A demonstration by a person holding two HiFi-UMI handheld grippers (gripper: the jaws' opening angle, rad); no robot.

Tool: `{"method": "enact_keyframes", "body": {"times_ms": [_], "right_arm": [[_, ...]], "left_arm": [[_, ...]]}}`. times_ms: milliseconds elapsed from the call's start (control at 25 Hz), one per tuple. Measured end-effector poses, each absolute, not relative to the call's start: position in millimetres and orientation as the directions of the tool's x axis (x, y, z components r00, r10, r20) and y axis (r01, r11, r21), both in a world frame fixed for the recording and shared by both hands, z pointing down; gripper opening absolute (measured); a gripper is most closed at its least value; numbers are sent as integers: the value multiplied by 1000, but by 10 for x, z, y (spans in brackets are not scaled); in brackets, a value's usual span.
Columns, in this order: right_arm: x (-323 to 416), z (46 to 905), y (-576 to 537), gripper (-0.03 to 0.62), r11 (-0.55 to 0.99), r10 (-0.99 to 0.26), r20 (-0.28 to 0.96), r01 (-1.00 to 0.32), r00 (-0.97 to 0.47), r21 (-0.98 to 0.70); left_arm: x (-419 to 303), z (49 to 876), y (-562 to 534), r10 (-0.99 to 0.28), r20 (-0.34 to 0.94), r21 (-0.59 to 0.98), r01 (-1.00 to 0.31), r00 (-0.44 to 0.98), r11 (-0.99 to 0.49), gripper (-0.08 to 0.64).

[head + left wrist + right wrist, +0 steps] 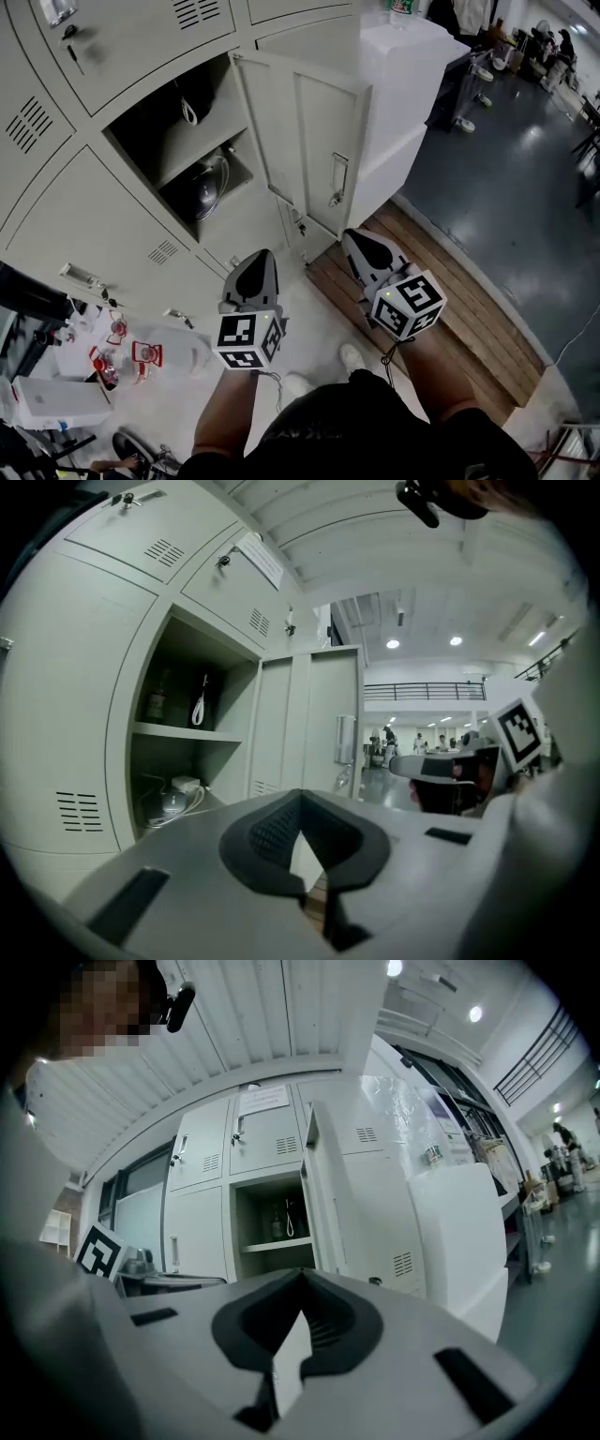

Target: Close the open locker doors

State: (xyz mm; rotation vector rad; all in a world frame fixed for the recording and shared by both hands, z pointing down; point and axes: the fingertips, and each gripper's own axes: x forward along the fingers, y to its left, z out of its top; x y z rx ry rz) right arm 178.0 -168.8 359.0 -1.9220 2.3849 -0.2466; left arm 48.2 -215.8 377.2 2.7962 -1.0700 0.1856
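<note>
Pale grey sheet-metal locker [141, 131] open just ahead of both grippers, ribbed flat door [314, 141] swung out rightward; upper shelf holds dark bottle [157, 697] and white cord loop [190, 111], lower compartment a rounded mouse [204, 192] with coiled cable; left gripper [260, 257] and right gripper [357, 236] clenched, empty.

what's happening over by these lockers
A person stands facing pale grey metal lockers, a gripper in each hand. One locker's grey metal door hangs wide open, showing a shelved compartment. The left gripper and right gripper are both shut, empty and apart from the door, which isn't closed yet.
</note>
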Motion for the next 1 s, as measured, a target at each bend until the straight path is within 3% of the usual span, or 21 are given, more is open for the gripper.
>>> {"method": "enact_keyframes", "body": {"times_ms": [440, 1000], "right_arm": [[2368, 3432, -1639, 0, 218, -974, 22, -962, -225, -167], [2569, 3476, -1938, 0, 356, -931, 15, -916, -365, -187]], "left_arm": [[1132, 3591, -1930, -626, 141, 83, -640, 767, -764, 4], [1378, 3598, -1978, -693, 127, 90, -704, 709, -704, 4]]}}
